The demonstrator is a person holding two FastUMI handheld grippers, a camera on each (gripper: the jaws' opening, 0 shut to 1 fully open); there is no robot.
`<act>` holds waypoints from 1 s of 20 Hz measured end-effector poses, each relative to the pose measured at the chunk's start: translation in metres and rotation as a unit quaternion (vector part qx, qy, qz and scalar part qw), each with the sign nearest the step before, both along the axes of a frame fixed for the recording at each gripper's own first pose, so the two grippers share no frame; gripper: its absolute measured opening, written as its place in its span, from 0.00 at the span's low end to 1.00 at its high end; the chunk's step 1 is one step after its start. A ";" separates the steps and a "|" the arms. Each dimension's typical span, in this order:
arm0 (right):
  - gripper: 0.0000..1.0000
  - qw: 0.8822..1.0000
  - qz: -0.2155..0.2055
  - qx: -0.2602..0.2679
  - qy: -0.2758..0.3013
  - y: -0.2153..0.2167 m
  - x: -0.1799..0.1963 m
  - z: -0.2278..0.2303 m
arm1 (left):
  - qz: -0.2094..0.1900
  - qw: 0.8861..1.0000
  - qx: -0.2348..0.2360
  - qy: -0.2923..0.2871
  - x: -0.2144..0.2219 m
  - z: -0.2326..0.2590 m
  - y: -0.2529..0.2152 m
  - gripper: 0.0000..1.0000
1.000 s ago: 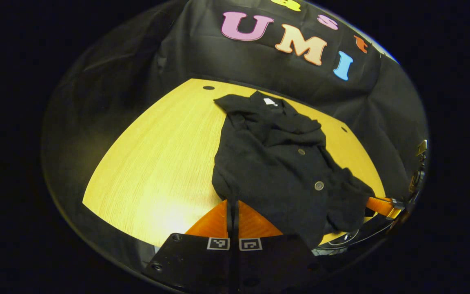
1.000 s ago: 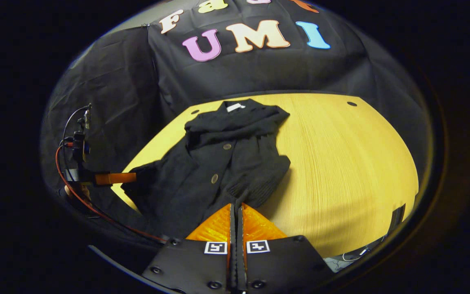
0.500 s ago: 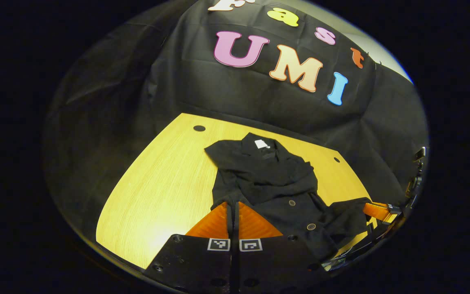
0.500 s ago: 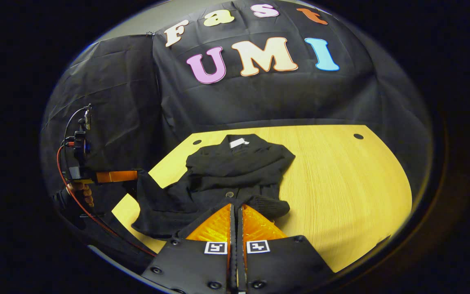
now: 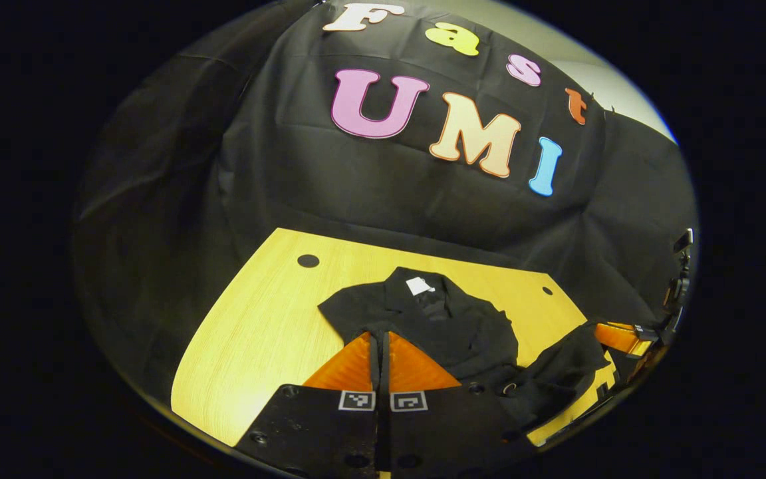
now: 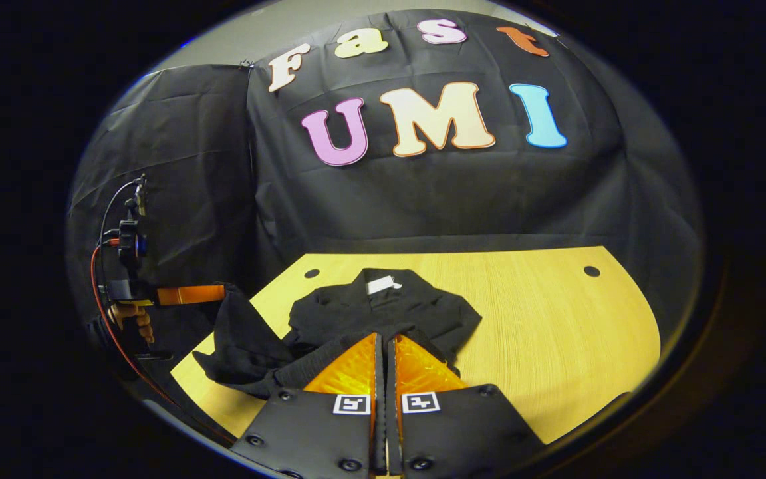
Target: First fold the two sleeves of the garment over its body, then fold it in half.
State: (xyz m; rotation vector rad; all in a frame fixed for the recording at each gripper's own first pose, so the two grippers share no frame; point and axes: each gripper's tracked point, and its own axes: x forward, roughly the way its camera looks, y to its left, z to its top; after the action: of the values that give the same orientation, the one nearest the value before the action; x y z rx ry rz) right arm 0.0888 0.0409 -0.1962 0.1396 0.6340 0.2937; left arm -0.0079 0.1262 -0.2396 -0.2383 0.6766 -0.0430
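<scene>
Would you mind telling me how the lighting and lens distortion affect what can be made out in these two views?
Left gripper view: the fisheye bows the table edges; a brighter patch lies on its near left; the black garment keeps little fold detail. Right gripper view: the table curves likewise, lit evenly with mild sheen; the garment reads as a dark mass, its white label clear.

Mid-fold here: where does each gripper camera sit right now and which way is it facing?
Left gripper view: rides the left gripper, low at the table's near edge, facing the black cardigan and booth wall; right gripper at far right.
Right gripper view: rides the right gripper, facing likewise; left gripper and hand at left.
Shared: cardigan, its white neck label, wooden table.
</scene>
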 end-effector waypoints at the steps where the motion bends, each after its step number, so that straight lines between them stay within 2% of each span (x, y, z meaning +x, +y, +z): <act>1: 0.03 1.000 -0.002 -0.001 -0.004 0.000 0.011 0.001 | -0.001 1.000 0.000 -0.002 0.010 -0.002 0.003 0.00; 7: 0.03 0.999 -0.035 -0.013 -0.017 -0.012 0.085 -0.004 | 0.004 1.000 0.002 0.003 0.059 -0.025 0.028 0.00; 11: 0.03 0.997 -0.067 -0.030 -0.004 -0.023 0.128 -0.025 | 0.001 1.000 0.009 -0.003 0.097 -0.047 0.041 0.00; 14: 0.03 0.992 -0.114 -0.046 0.015 -0.033 0.156 -0.045 | -0.004 0.999 0.031 0.017 0.116 -0.076 0.049 0.00; 16: 0.02 0.985 -0.157 -0.070 0.017 -0.046 0.165 -0.051 | 0.018 0.997 0.066 0.034 0.123 -0.096 0.063 0.00; 17: 0.14 0.979 -0.183 -0.091 0.009 -0.055 0.168 -0.052 | 0.043 0.994 0.092 0.042 0.122 -0.103 0.075 0.00; 18: 0.41 0.974 -0.201 -0.108 -0.009 -0.062 0.169 -0.046 | 0.061 0.991 0.107 0.042 0.124 -0.106 0.083 0.02; 20: 0.96 0.970 -0.203 -0.116 -0.070 -0.064 0.167 -0.007 | 0.094 0.985 0.145 0.025 0.124 -0.090 0.096 0.67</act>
State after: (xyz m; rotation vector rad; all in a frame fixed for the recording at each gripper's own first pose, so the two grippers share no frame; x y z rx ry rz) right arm 0.2556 -0.0226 -0.2034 0.0215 0.4821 -0.1665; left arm 0.1156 0.2221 -0.3293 -0.0224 0.6982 0.2426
